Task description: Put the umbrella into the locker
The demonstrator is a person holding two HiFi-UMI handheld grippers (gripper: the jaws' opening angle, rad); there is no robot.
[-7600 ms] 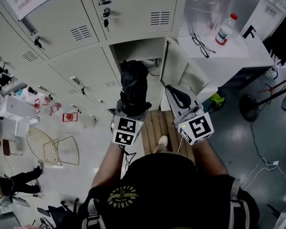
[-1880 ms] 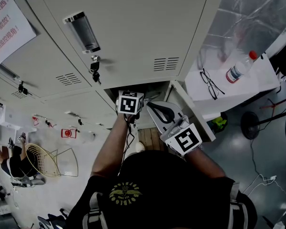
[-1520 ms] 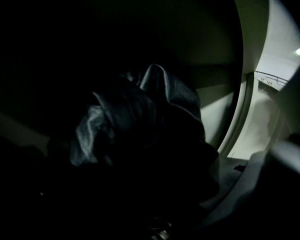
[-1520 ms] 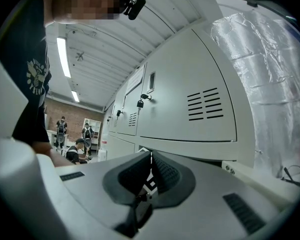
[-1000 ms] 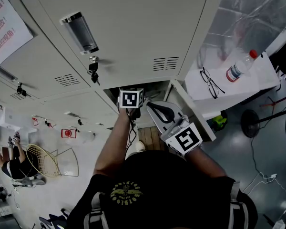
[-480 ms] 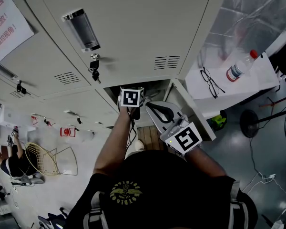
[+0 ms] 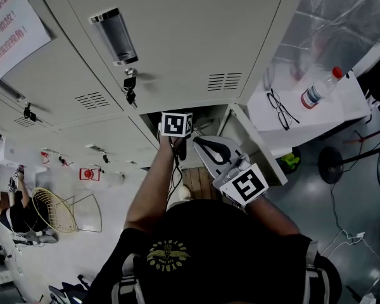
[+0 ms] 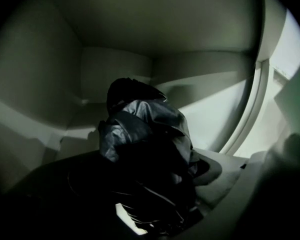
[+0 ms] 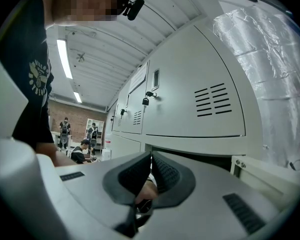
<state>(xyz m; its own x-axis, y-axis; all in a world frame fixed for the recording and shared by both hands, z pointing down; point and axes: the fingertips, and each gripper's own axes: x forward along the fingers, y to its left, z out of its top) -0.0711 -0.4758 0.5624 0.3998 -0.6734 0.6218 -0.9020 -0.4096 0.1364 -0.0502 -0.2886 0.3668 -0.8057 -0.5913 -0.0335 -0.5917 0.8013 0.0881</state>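
Letting go: crumpled black fabric umbrella point(image 8: 140, 134) in grey metal locker point(image 8: 115, 29) | left gripper point(image 7: 177, 138) jaws just opening wide, umbrella between, probably loose | right gripper point(image 9: 150, 164) closed, empty | next: pull left out

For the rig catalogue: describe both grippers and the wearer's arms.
Each gripper carries a white cube with black square markers: left cube, right cube. The right tongs are light grey with dark ribbed pads. The left tongs, just opening with the umbrella between them, look too dark to describe. A dark cable trails behind. Sleeves: black, short.
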